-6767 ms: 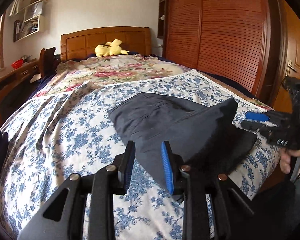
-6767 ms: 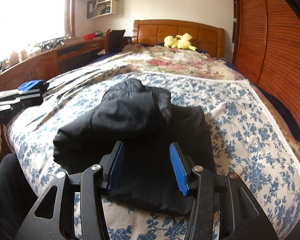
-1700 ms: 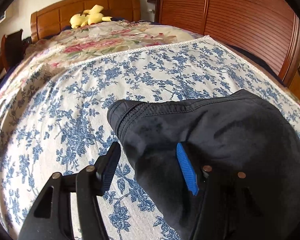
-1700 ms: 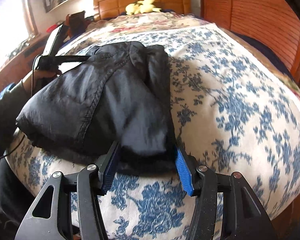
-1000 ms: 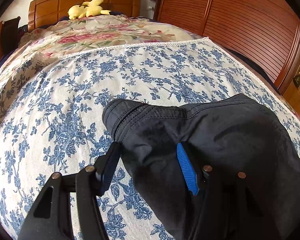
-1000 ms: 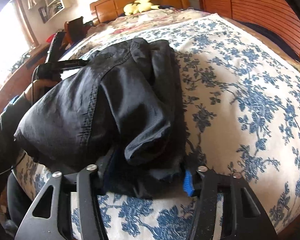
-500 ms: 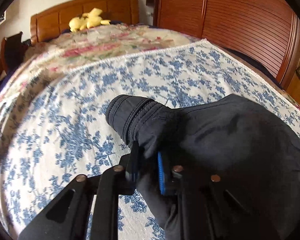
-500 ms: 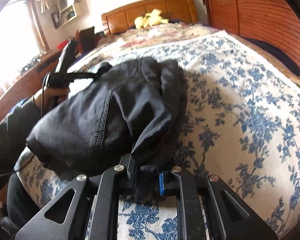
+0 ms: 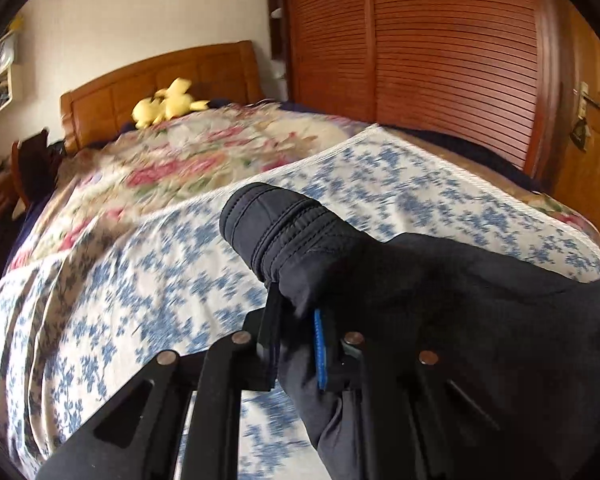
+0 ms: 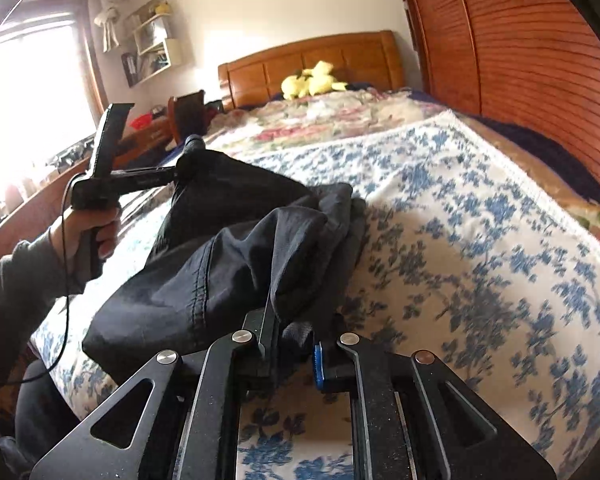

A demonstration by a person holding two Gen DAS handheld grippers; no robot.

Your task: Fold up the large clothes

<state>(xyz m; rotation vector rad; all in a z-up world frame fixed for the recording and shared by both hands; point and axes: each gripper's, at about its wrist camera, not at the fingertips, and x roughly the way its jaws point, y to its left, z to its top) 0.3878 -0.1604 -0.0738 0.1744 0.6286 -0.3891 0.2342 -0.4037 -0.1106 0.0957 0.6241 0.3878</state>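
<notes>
A dark, partly folded jacket [image 9: 440, 304] is held up off the blue-flowered bedspread [image 9: 148, 280]. My left gripper [image 9: 296, 340] is shut on its near left corner, beside a stitched cuff [image 9: 276, 224] that sticks up. My right gripper [image 10: 290, 344] is shut on the jacket's [image 10: 236, 256] near right edge. The left gripper [image 10: 180, 174] also shows in the right wrist view, lifting the far corner, with the person's hand [image 10: 86, 228] on its handle. The jacket sags between the two grips.
The bed's wooden headboard [image 9: 160, 80] with a yellow plush toy [image 9: 166, 106] is at the far end. A slatted wooden wardrobe [image 9: 440, 60] runs along the right. A desk and chair [image 10: 188, 116] stand on the left under the window.
Both grippers closed on the jacket's near corners about half a second ago. They have since lifted it off the bedspread, and both views are tilted up and blurred from motion.
</notes>
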